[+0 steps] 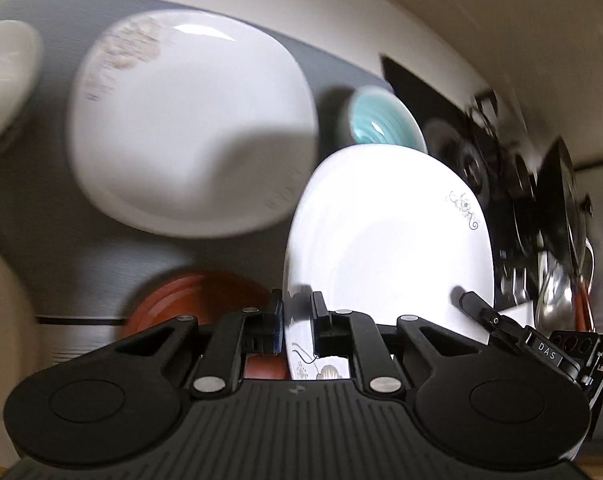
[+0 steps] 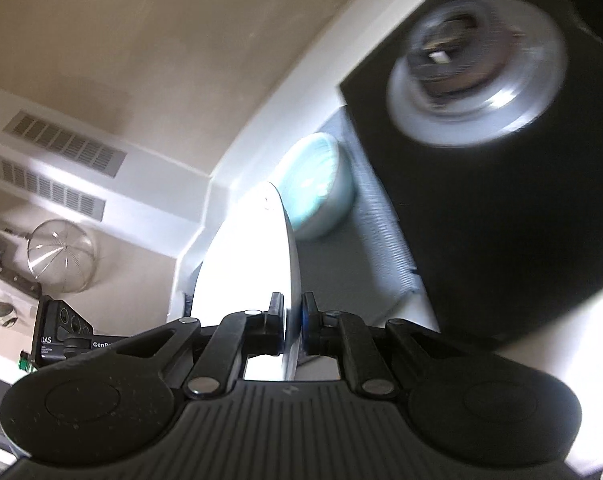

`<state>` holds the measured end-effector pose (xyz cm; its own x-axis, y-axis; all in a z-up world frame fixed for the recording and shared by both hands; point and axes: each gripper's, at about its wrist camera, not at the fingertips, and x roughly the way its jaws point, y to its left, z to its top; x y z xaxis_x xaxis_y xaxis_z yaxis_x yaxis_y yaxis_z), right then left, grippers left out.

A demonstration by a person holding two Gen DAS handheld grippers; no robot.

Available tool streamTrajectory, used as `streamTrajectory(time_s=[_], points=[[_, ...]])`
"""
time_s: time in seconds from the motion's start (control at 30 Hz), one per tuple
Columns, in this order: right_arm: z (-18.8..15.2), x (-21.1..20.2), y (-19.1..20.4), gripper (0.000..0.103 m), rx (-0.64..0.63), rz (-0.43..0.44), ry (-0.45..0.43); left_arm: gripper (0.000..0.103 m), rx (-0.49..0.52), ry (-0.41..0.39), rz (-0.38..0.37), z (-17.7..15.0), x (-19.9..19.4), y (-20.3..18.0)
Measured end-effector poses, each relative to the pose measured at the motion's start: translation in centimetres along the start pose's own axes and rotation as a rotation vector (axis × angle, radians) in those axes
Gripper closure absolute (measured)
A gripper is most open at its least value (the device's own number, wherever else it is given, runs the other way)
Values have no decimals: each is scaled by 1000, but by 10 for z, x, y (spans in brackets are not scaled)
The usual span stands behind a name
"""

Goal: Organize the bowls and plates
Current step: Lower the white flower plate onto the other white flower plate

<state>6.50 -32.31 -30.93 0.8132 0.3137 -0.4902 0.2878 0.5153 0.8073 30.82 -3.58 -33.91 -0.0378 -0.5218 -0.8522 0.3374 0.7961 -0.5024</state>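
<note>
Both grippers, left (image 1: 297,326) & right (image 2: 292,326), pinching opposite rim edges of flowered plate (image 1: 389,240), jaws pressed onto it, held tilted above gray mat (image 1: 41,208) w/ teal bowl (image 1: 381,124) behind plate, prob. for steady two-handed carry.

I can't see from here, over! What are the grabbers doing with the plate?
Left gripper and right gripper both clamped on flowered white plate, held on edge. Square white plate and teal bowl beyond, blurred.
</note>
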Motion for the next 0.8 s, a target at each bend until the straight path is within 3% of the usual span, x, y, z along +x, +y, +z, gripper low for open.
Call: streamTrajectory(time_s=[0.23, 0.4, 0.8], points=[[13, 66, 35, 94, -36, 30, 79, 89, -62, -53, 41, 23, -36, 47], [19, 106, 55, 94, -52, 30, 99, 86, -100, -55, 69, 48, -40, 76], [33, 157, 60, 94, -43, -18, 108, 86, -100, -54, 105, 85, -33, 98]])
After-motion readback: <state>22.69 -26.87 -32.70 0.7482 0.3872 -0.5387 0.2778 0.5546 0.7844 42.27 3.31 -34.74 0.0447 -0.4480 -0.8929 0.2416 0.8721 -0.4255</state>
